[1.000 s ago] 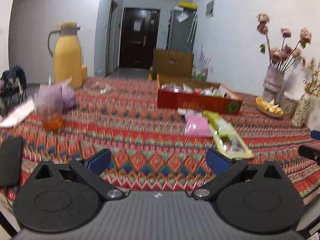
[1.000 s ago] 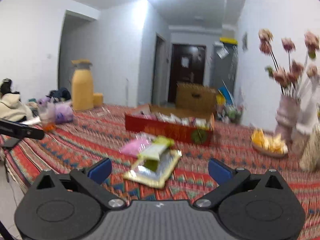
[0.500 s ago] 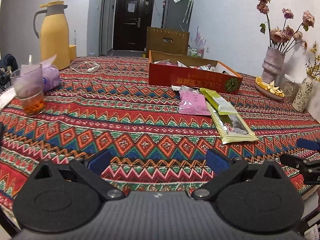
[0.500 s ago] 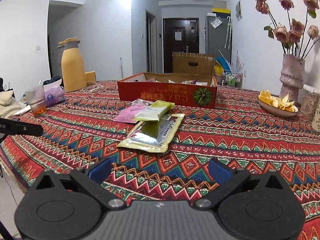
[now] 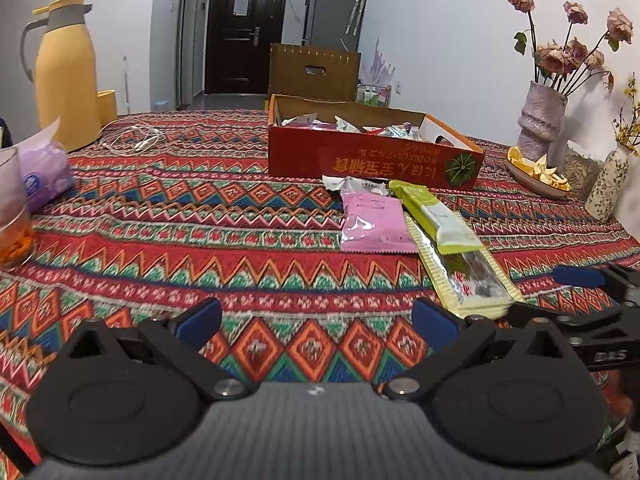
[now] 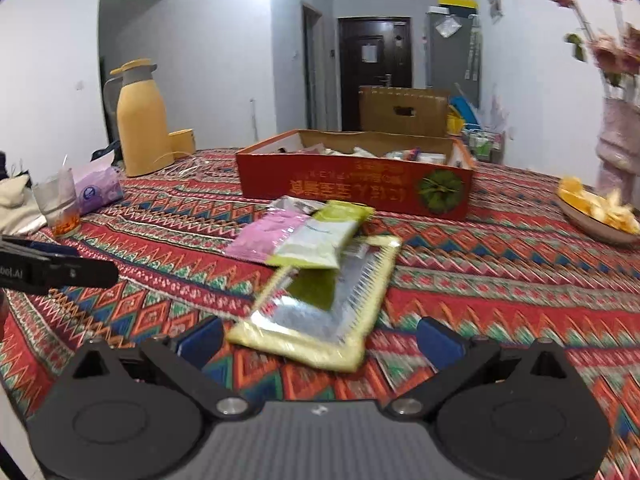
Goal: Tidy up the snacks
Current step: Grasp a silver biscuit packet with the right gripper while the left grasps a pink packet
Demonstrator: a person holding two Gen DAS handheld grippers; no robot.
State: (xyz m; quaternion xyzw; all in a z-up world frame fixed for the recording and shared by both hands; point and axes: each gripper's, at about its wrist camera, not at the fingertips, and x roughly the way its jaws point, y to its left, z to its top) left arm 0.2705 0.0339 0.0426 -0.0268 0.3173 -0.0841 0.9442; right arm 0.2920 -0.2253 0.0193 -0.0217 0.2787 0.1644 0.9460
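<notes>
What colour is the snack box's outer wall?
Red, with gold lettering and a green round emblem, on the snack box; clearest in the left wrist view.

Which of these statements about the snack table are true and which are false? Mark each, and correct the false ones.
1. The red box already holds some snack packets. True.
2. The pink packet lies inside the red box. False: it lies on the tablecloth in front of the box.
3. The right hand-held gripper is shut on the large yellow-green packet. False: its jaws stand open with the packet's near end between them.
4. The left hand-held gripper is open and holds nothing. True.
5. The green packet lies partly on the large yellow-green packet. True.
</notes>
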